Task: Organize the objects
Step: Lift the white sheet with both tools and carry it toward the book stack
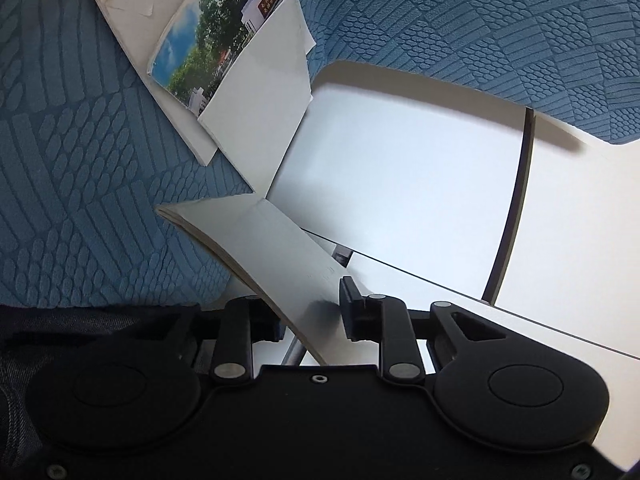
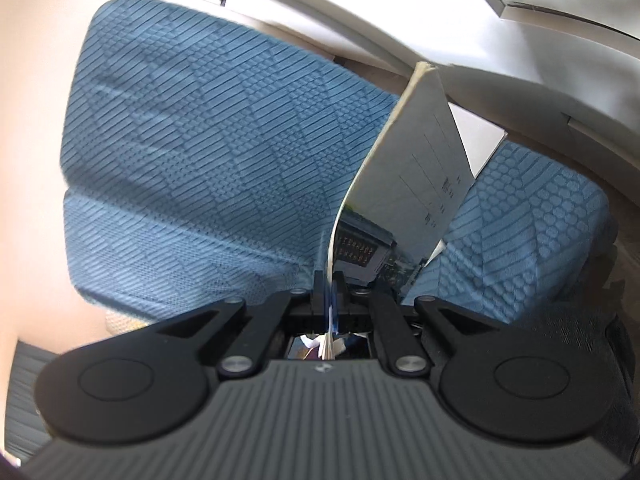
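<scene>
The white booklet (image 1: pixel 288 268) in the left wrist view is a thin, plain-covered sheaf of cream-edged pages, bowed and slanting up and to the left from between the fingers of the left gripper (image 1: pixel 310 320). The jaws stand a little apart with the booklet between them; the right-hand pad meets its cover, but the left-hand side is hidden behind the pages, so I cannot tell whether it is truly pinched. No writing on its cover can be read.

In the right wrist view, the right gripper (image 2: pixel 331 292) is clamped tight on the lower edge of a photo booklet (image 2: pixel 416 172), which stands on edge and curves away to the far right. Its near face shows a building with rows of small reddish characters, too small to read; higher up it has ruled lines and a few tiny printed marks, also illegible.

Farther off in the left wrist view, a stack of papers (image 1: pixel 224 40) lies on the blue patterned cushion (image 1: pixel 80 160), one of them a picture card with trees, sky and a white building. To the right is a white table (image 1: pixel 400 200).
</scene>
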`<control>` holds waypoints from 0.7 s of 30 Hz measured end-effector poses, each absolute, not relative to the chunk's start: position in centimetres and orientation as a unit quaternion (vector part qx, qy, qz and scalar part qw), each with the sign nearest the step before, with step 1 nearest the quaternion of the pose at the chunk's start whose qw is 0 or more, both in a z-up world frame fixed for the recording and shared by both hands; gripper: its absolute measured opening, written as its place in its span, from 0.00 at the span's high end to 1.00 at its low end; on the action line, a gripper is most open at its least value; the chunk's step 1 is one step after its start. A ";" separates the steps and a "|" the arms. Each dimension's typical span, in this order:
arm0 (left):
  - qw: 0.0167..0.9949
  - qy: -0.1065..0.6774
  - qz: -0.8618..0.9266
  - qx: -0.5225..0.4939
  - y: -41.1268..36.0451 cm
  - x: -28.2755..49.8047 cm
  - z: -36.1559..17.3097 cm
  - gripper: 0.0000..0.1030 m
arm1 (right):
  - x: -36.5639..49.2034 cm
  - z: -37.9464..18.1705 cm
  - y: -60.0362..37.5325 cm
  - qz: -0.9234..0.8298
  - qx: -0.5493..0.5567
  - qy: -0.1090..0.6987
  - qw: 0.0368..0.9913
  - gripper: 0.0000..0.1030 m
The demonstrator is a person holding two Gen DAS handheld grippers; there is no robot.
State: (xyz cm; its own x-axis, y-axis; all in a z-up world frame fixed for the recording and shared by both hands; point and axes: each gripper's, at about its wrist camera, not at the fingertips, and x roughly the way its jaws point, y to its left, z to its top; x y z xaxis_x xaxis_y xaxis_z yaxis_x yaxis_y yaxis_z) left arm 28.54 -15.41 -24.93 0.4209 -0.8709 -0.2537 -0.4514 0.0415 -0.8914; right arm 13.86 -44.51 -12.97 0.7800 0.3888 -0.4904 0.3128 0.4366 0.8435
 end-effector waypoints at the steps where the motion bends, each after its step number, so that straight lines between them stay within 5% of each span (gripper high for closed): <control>1: 0.526 0.500 -0.199 -0.659 -14.8 28.1 -24.4 0.81 | 13.6 -12.6 -44.1 0.025 0.527 0.331 0.782 0.96; 21: 0.633 0.415 -0.177 -0.628 -3.3 21.3 -14.6 0.96 | 13.4 -8.8 -36.7 0.072 0.499 0.374 0.779 0.89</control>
State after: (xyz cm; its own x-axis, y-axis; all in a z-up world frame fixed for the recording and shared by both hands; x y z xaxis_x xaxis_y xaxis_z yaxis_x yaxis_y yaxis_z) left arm 21.33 -3.32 -14.64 0.5920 -0.7466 -0.3034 -0.2977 0.1473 -0.9432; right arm 13.41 -36.65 -8.78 0.7105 0.4851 -0.5097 0.2601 0.4920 0.8308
